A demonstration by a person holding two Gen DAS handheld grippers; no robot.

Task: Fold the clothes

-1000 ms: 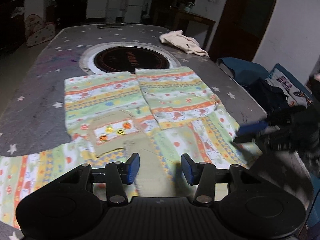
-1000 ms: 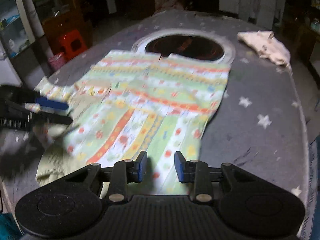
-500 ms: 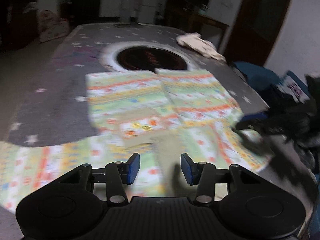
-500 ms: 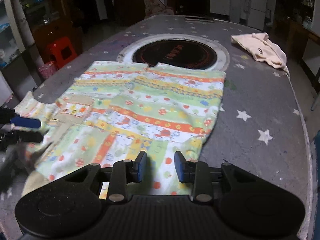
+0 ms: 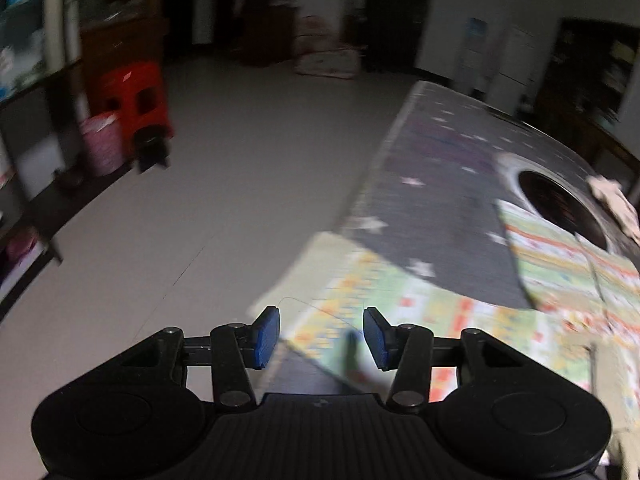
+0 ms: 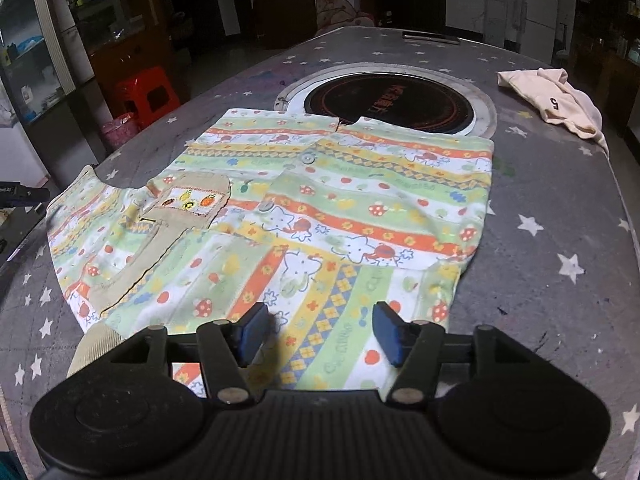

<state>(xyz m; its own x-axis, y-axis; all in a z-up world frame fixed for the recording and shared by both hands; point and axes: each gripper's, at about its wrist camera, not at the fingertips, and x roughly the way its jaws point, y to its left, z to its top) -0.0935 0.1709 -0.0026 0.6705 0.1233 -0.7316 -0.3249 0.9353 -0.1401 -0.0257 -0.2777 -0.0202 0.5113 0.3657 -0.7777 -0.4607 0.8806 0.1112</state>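
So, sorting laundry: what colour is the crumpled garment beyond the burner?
Cream, with a dark "5"; right wrist view.

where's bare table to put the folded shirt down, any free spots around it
Free: the starred table to the right of the patterned shirt, below the cream garment; also the far strip beyond the round cooktop. Crowded: the middle and near-left, covered by the shirt, which reaches the cooktop's rim.

A: Clothes on the worktop (image 6: 560,208)?
B: Two. One striped shirt (image 6: 320,208), one cream garment (image 6: 560,104).

A: Burners?
B: One round cooktop (image 6: 388,100).

A: Hand-held grippers?
B: Two: the left hand-held gripper (image 5: 322,338) and the right hand-held gripper (image 6: 320,332).

A: On the floor?
B: One red stool (image 6: 146,94), one pink bin (image 6: 118,130).
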